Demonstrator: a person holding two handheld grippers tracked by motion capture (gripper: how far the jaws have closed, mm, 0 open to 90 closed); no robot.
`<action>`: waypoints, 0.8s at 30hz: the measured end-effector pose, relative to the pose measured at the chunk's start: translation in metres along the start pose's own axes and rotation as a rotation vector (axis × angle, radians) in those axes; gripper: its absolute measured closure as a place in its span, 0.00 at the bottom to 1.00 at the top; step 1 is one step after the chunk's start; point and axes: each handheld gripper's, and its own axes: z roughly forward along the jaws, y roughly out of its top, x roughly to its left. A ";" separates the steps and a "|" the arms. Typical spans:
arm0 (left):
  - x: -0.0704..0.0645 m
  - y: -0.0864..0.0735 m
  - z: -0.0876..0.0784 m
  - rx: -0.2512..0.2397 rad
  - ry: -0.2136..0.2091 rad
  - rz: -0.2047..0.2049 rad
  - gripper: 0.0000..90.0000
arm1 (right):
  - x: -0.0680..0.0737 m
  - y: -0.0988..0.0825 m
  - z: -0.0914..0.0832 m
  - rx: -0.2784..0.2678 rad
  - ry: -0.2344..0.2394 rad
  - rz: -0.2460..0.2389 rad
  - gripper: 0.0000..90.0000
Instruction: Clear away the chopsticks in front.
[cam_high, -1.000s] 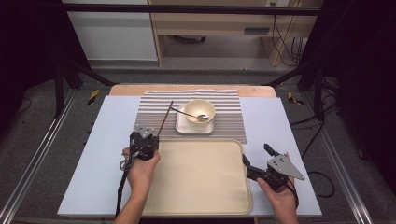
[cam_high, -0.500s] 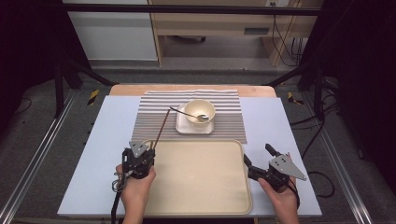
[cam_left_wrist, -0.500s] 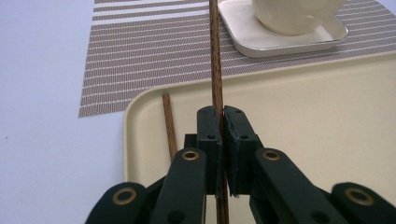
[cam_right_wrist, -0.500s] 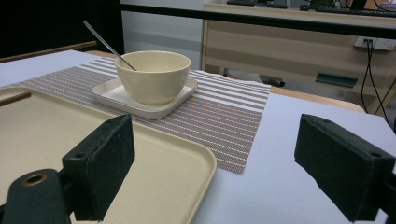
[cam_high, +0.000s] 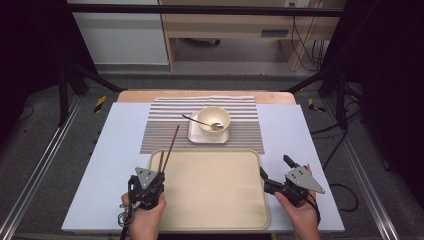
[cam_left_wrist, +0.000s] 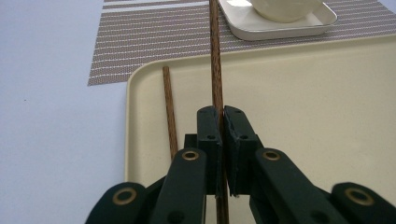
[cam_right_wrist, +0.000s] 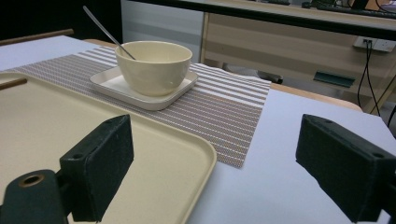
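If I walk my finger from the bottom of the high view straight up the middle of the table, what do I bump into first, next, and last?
Tray → striped placemat → square plate → bowl with the spoon in it → bare wooden table edge.

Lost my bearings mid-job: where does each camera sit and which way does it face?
High view: above the near edge, looking forward and down at the tray; both hands, left claw, right claw.
Left gripper view: on the left claw, along a clamped chopstick toward the plate.
Right gripper view: on the open right claw, facing the bowl.
Shared: tray, mat.
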 end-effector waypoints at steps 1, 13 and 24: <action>0.000 -0.002 -0.002 -0.003 -0.002 -0.005 0.95 | 0.000 0.000 0.001 0.005 0.000 0.001 0.13; 0.002 -0.024 -0.026 -0.021 0.021 -0.052 0.95 | 0.000 0.000 0.001 0.017 -0.011 0.002 0.13; -0.004 -0.047 -0.029 0.000 0.032 -0.088 0.95 | 0.000 -0.002 0.002 0.025 -0.010 0.001 0.12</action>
